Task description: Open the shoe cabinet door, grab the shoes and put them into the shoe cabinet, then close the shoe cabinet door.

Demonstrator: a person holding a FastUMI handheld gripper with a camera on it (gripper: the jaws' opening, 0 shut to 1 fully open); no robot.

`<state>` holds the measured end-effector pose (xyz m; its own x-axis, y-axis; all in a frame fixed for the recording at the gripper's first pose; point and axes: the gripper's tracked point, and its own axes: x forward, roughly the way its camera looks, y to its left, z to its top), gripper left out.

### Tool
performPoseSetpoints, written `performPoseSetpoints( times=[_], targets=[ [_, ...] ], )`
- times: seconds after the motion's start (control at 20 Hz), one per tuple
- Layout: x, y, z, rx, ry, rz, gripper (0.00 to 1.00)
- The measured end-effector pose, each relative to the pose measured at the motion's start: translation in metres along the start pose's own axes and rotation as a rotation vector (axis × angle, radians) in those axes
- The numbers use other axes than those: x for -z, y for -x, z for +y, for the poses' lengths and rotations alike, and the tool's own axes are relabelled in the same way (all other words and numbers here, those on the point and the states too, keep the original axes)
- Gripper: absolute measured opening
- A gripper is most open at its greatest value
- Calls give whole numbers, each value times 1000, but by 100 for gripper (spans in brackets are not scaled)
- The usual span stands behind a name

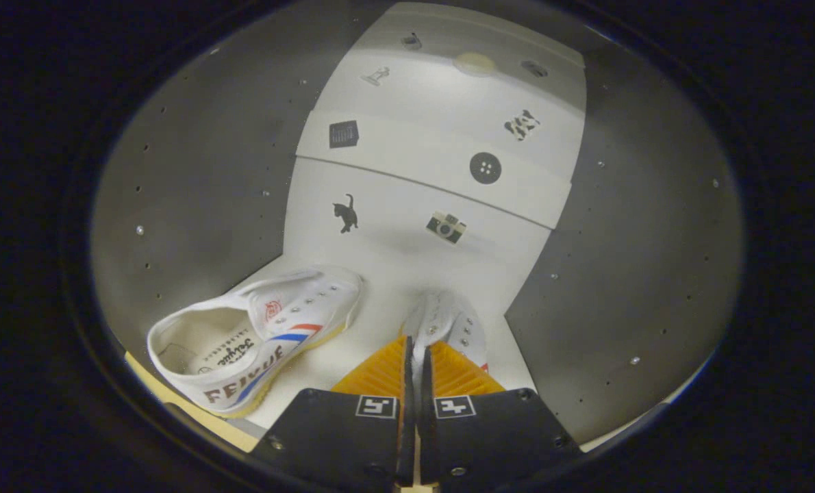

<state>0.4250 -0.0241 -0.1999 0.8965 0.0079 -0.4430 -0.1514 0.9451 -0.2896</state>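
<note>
We had the gripper (416,356) pinching the second shoe's (448,322) upper inside the cabinet (195,205), right of the first shoe (270,335). We judged it best set flat, toe inward, before letting go.

Gripper (416,356): orange fingers nearly closed, pinching the second shoe (448,322) at its upper edge.
First shoe (257,339): on cabinet floor (373,342), ten o'clock of the fingers.
Back panel (407,219): stickered, twelve o'clock.

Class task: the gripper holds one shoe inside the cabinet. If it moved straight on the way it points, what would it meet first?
The gripper, jaws shut on the second shoe, points at the cabinet's white back panel. That panel would probably come first; the other shoe lies off to the side. Depth is unclear.
</note>
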Motion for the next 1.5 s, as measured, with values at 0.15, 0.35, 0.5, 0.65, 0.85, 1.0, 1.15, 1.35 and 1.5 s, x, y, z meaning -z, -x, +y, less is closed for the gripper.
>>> performPoseSetpoints(
  times=[0.15,0.35,0.5,0.65,0.85,1.0,1.15,1.35,1.5],
  targets=[
    [-1,-1,-2,-26,-57,-42,8],
    [-1,5,-13,33,-39,-63,16],
    [-15,14,-4,12,-19,-114,27],
    [-15,26,-6,67,-16,-119,40],
    [-25,65,-8,149,14,-240,47],
    [-35,109,4,99,-53,-308,51],
    [-38,160,3,106,-141,-358,68],
    [-34,228,6,129,-169,-421,100],
    [-23,284,5,134,-220,-429,100]
  ],
)
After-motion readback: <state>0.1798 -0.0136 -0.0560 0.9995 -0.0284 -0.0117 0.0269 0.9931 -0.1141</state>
